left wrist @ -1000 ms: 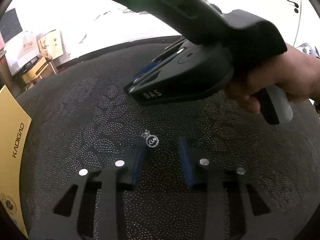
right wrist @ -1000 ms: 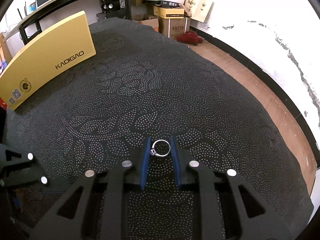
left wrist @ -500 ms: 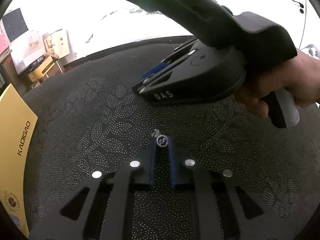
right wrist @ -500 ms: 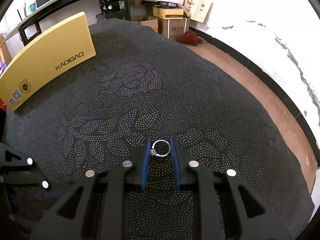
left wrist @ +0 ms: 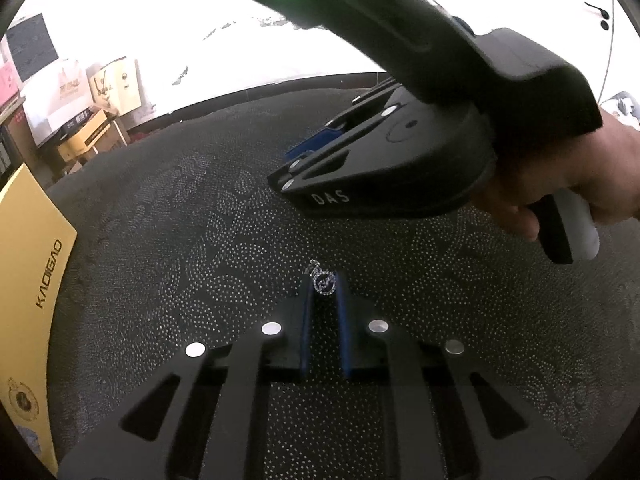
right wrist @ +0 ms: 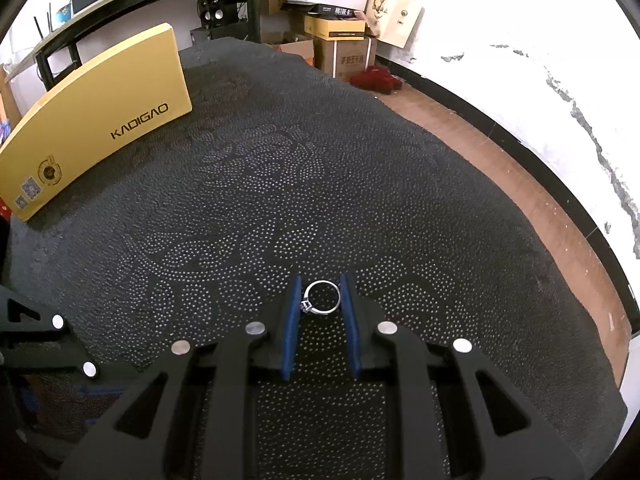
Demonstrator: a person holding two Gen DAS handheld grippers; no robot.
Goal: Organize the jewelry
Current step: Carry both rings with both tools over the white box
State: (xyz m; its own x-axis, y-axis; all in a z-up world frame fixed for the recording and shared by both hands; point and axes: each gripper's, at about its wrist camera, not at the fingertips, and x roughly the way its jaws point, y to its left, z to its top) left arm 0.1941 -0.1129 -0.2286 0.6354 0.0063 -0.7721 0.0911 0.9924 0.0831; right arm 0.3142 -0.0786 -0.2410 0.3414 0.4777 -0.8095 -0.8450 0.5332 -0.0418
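Note:
In the left wrist view my left gripper (left wrist: 323,285) is shut on a small silver pendant (left wrist: 324,281), pinched between its blue pads just over the black dotted cloth (left wrist: 160,240). In the right wrist view my right gripper (right wrist: 321,298) is shut on a silver ring with a stone (right wrist: 320,298), held between its blue pads above the cloth. The right gripper's body (left wrist: 400,152) and the hand on it fill the upper right of the left wrist view. The left gripper's fingers (right wrist: 48,336) show at the left edge of the right wrist view.
A yellow KADIGAO box (right wrist: 96,120) lies on the cloth at the far left; it also shows in the left wrist view (left wrist: 28,280). Cardboard boxes (right wrist: 344,44) and a desk stand beyond the table. The cloth's right edge (right wrist: 520,216) drops to a wooden floor.
My left gripper has closed from open onto the pendant and lifted it slightly. The right gripper has kept still with the ring held.

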